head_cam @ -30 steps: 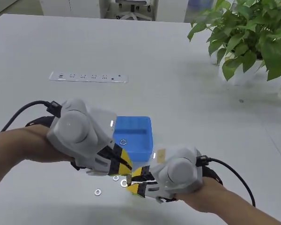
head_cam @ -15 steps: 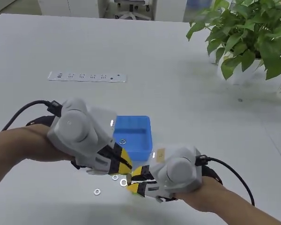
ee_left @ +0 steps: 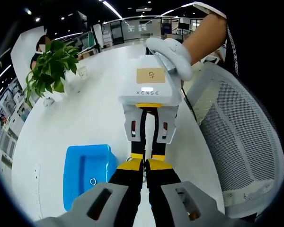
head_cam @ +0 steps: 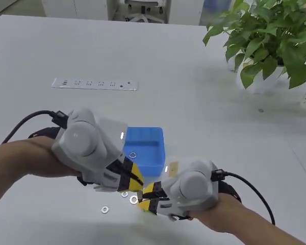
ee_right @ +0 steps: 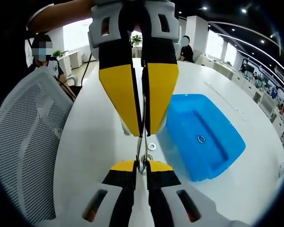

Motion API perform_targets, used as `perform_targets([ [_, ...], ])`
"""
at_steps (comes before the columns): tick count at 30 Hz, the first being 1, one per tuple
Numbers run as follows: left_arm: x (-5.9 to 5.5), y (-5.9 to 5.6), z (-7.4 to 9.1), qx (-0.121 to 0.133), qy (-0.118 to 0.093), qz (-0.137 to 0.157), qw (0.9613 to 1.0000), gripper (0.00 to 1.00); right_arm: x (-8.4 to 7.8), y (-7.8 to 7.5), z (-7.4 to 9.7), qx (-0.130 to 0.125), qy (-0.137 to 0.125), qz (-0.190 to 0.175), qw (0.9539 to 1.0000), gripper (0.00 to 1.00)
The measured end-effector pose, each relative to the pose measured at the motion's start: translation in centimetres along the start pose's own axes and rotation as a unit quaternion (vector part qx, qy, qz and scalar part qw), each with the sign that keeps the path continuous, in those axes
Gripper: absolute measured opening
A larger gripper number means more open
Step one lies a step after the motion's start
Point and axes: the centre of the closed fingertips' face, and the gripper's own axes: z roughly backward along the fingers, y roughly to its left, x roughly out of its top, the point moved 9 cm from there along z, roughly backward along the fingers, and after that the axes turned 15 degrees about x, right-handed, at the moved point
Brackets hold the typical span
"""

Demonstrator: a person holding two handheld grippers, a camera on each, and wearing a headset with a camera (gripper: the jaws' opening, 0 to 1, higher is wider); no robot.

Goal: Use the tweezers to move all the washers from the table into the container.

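On a white bench (head_cam: 204,102) bearing a power strip (head_cam: 94,84) and a potted plant (head_cam: 268,35), the blue container (head_cam: 149,139) holds one silvery washer (head_cam: 132,154), loose washers (head_cam: 105,209) lie near it — and there the left claw (ee_left: 143,165) and the right claw (ee_right: 142,166) meet tip to tip, both clenched on thin metal tweezers (ee_right: 142,142).

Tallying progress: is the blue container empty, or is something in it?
Not empty: one washer lies inside the blue container; other washers sit on the table.
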Motion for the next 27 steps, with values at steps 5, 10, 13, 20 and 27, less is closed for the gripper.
perform_targets([
  [5,0.1,0.0,0.0,0.000,0.001,0.000,1.0000,0.06,0.0,0.1,0.1,0.000,0.003,0.001,1.0000,0.09],
  [10,0.3,0.0,0.3,0.003,-0.001,0.001,1.0000,0.06,0.2,0.2,0.5,-0.002,0.002,0.003,1.0000,0.09],
  [13,0.5,0.0,0.5,0.004,-0.002,0.002,1.0000,0.06,0.4,0.3,0.6,-0.004,0.001,0.003,1.0000,0.09],
  [20,0.9,0.1,1.4,0.007,-0.003,0.002,1.0000,0.06,1.2,0.6,1.1,-0.007,-0.002,0.006,1.0000,0.09],
  [27,1.5,0.3,2.5,0.012,-0.005,0.002,0.9999,0.06,2.1,0.8,1.9,-0.010,-0.002,0.013,0.9999,0.09],
])
